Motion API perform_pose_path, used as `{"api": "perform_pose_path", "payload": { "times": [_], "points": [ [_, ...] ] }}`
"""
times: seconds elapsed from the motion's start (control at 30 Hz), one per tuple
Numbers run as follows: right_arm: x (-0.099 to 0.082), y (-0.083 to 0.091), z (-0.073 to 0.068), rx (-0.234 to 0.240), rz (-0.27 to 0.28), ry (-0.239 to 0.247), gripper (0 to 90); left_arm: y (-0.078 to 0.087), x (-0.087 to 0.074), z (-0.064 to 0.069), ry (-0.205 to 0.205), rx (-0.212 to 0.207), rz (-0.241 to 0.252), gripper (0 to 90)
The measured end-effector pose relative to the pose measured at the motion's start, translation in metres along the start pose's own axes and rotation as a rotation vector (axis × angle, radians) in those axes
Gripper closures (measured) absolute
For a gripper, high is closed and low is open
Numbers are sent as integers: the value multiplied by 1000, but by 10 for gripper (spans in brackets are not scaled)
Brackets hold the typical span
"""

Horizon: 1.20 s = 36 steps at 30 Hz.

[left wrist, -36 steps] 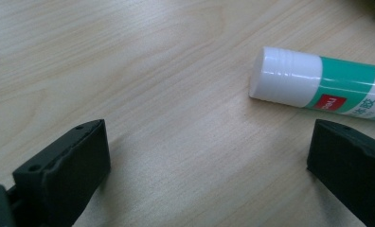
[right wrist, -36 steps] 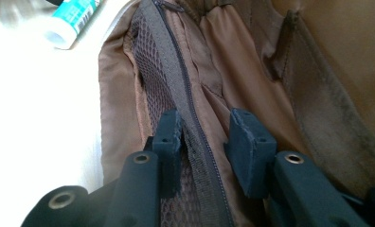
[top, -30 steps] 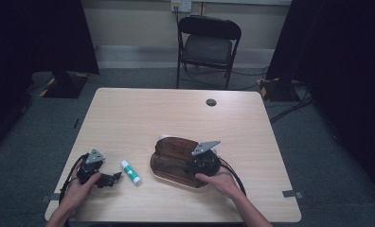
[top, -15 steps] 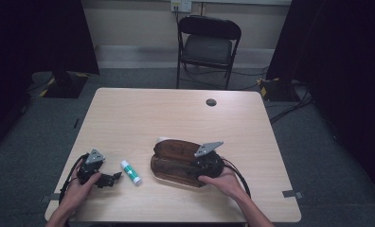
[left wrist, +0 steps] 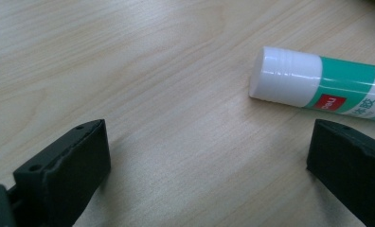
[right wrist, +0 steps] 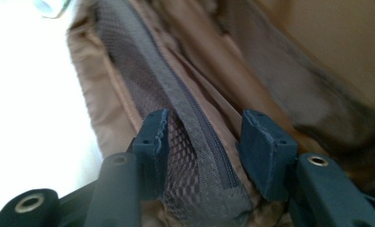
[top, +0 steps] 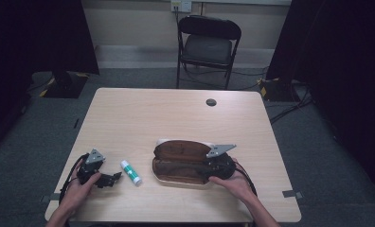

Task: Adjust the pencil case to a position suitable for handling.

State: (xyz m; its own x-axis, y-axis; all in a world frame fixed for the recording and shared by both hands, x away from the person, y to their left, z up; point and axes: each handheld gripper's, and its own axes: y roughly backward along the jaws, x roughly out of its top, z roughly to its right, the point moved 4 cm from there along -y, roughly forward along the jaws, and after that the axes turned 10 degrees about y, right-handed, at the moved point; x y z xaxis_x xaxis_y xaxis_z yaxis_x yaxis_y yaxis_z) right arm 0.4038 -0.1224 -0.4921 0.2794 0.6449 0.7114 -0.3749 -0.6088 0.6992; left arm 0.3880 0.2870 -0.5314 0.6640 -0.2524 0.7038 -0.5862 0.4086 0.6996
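Note:
A white-capped glue stick with a green label (top: 131,172) (left wrist: 318,85) lies on the wooden table (top: 176,118), left of an open brown pencil case (top: 176,153). My left gripper (top: 111,178) (left wrist: 204,161) rests on the table just left of the stick, open wide, and the cap lies beyond its right jaw. My right gripper (top: 205,165) (right wrist: 204,137) reaches into the right end of the case. It is open, its jaws straddling the upright mesh pocket and zipper edge (right wrist: 195,142) without squeezing it.
A small dark round disc (top: 210,101) lies near the table's far edge. A black folding chair (top: 208,45) stands behind the table. Cables trail from both grippers toward the near edge.
My right gripper has shifted slightly to the right inside the case. The left gripper and the glue stick have stayed put.

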Motion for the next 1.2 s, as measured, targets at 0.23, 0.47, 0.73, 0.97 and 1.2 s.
{"api": "perform_pose_path", "payload": {
  "times": [0.23, 0.47, 0.73, 0.97, 1.2],
  "points": [
    [0, -2, 9, -27, 8, -25, 533, 0, 0, 0, 0, 0, 0, 0],
    [3, -6, 4, -9, 18, -20, 574, 0, 0, 0, 1, 0, -1, 0],
    [5, -4, 2, -18, 27, -18, 558, 0, 0, 0, 1, 1, 0, 0],
    [10, 9, -1, -24, 69, -32, 503, 0, 0, 0, 0, 3, 1, 0],
    [6, 21, -5, -19, 78, -34, 504, 0, 0, 0, 0, 1, 1, 0]
  ]
}}
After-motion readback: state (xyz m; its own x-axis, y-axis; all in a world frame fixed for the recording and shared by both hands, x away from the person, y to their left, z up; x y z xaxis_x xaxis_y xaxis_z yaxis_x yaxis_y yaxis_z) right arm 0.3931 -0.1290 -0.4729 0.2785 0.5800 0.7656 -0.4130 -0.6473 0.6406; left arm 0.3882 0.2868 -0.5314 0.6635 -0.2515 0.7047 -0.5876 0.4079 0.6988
